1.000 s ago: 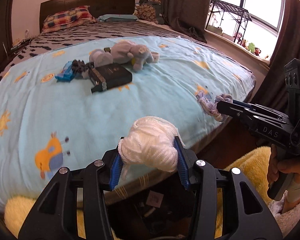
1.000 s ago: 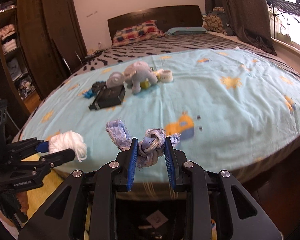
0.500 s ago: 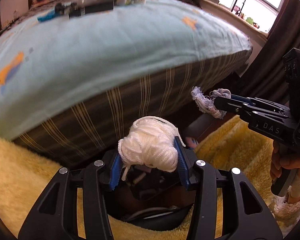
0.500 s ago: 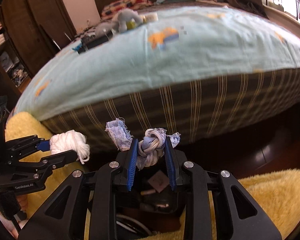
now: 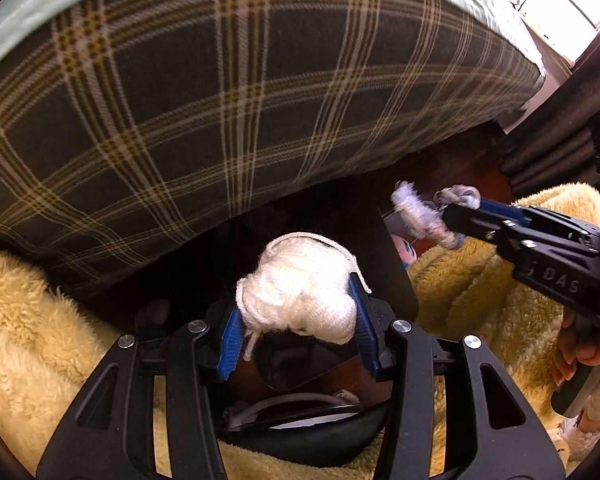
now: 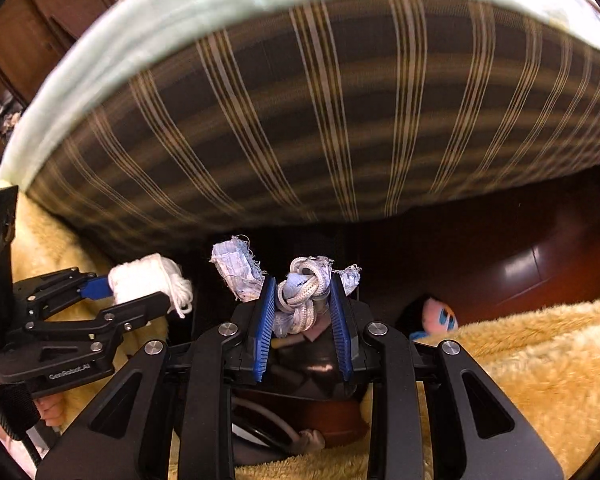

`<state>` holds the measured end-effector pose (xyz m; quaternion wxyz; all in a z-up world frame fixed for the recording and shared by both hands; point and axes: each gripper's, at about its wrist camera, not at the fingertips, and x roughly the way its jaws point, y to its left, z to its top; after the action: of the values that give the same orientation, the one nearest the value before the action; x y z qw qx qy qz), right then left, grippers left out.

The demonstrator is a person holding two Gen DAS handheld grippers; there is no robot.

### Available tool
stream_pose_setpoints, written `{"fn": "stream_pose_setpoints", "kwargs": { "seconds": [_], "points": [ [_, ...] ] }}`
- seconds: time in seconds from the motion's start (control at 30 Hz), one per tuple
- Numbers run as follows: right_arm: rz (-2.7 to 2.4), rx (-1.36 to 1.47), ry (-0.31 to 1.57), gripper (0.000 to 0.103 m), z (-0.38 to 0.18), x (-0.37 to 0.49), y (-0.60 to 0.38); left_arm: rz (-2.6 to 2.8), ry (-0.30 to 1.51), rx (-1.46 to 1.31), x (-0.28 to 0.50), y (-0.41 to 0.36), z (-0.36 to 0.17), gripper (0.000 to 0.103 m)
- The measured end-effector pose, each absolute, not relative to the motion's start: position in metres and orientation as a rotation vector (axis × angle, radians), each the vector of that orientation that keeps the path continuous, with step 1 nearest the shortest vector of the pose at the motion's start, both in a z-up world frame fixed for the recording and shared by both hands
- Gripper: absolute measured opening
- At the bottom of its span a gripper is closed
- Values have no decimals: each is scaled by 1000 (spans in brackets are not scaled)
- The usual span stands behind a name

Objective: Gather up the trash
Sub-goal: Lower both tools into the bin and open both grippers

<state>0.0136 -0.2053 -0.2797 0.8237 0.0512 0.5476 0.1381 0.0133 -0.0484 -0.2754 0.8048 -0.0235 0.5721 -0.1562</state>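
My left gripper is shut on a white ball of yarn, which also shows in the right wrist view. My right gripper is shut on a knotted rag of pale blue cloth and grey cord; the rag also shows in the left wrist view. Both grippers are held low beside the bed, above a dark bin that sits on the floor; the bin also shows under my right gripper.
The plaid side of the mattress fills the view ahead, under a pale blue sheet. A fluffy yellow rug lies on both sides of the bin. A small doll lies on dark wood floor.
Both grippers have dropped from above the bed top to floor level beside the mattress, still holding the yarn and the rag. The bin below has come into view.
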Motion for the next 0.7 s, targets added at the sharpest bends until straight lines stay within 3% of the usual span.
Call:
{"fn": "stream_pose_setpoints", "kwargs": {
  "seconds": [0.43,0.5,0.7],
  "points": [
    [326,158,1185,35,-287,23,-200,-370,1235,-45,12,-55,-289,52],
    [324,164,1181,46,-283,25,-200,-366,1233,-43,11,-54,-289,57],
    [296,157,1159,61,-265,33,-199,-346,1201,-25,10,-58,-282,68]
  ]
}}
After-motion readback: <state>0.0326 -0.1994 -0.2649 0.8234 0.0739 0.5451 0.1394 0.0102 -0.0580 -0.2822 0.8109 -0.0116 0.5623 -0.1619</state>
